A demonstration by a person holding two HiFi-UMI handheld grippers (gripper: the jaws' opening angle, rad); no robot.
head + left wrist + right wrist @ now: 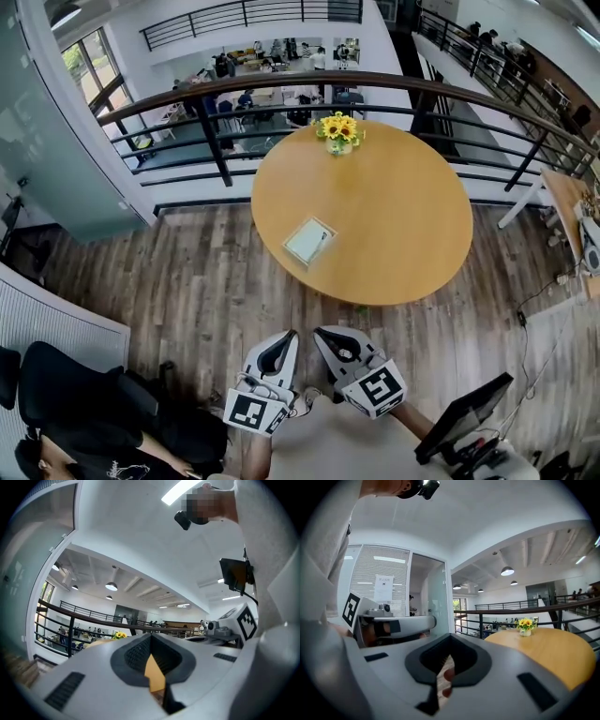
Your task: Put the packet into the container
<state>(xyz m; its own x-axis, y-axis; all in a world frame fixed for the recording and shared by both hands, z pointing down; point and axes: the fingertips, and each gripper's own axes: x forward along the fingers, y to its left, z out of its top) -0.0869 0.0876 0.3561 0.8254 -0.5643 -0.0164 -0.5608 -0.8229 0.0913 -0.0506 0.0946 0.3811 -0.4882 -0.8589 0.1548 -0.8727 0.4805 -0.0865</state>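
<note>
Both are held short of the round table (pixel 412 234): the left gripper (pixel 284 339) and the right gripper (pixel 325 336) are each closed on nothing. One flat, pale rectangular tray (pixel 308 241) is seen on the tabletop, well apart. Whether a packet already lies inside cannot be told.

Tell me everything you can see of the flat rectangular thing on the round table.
The flat rectangular thing is pale, whitish with a faintly green middle and a lighter rim. It lies flat on the round wooden table, turned askew, near its front left edge. Nothing else touches it; the flower vase stands at the far edge.
</note>
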